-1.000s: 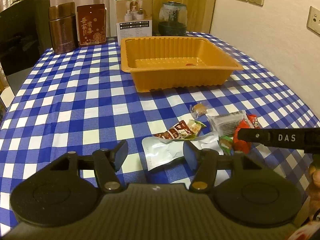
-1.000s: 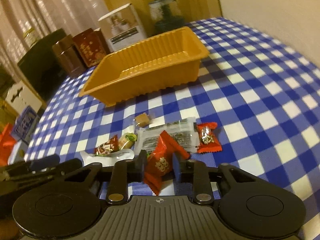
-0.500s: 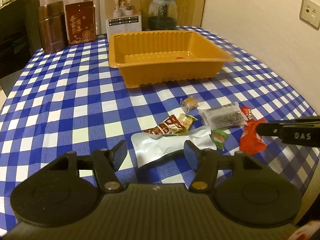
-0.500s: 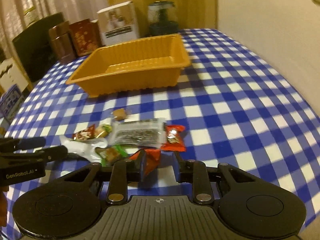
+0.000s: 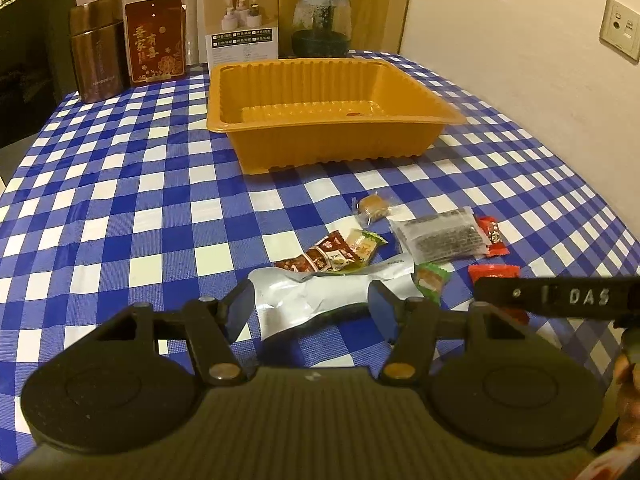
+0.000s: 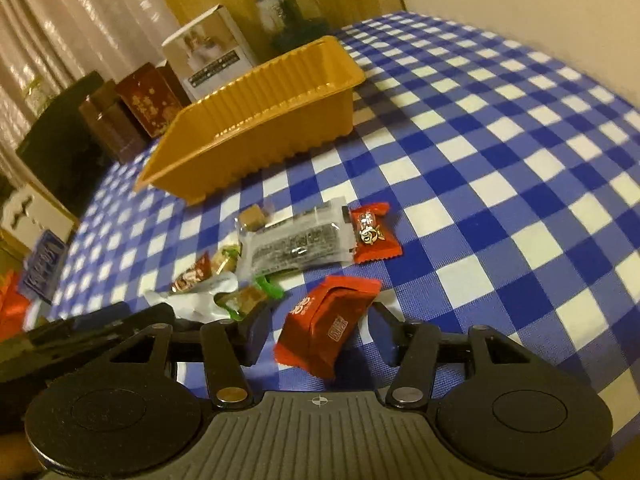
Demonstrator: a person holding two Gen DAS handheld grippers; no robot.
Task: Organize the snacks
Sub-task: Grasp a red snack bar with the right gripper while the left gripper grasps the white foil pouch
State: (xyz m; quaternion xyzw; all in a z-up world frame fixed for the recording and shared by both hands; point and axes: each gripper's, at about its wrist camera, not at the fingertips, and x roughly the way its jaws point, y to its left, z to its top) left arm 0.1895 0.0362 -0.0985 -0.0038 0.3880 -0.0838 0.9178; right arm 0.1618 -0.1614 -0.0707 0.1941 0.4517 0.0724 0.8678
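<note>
An orange tray [image 5: 336, 118] [image 6: 256, 120] stands mid-table with a small red thing on its floor. Snacks lie in front of it: a silver pouch [image 5: 320, 296], a brown-red strip pack [image 5: 320, 258], a clear dark-filled pack [image 5: 440, 236], a caramel candy [image 5: 374, 205], a green candy [image 5: 430, 280] and a red candy [image 5: 492, 234]. My left gripper [image 5: 312, 308] is open, low over the silver pouch, which lies between its fingers. My right gripper [image 6: 320, 332] is opening. A red packet [image 6: 328, 320] lies loose on the cloth between its jaws, and neither pad presses on it.
A blue-and-white checked cloth [image 5: 120, 200] covers the table. Along the back stand a brown tin [image 5: 96, 48], a red box [image 5: 156, 40], a white box [image 5: 240, 20] and a glass jar [image 5: 322, 24]. A wall runs along the right side.
The right gripper's jaws have spread and let go of the red packet, which was pinched between them and now rests on the cloth. The left gripper stays open over the pouch.
</note>
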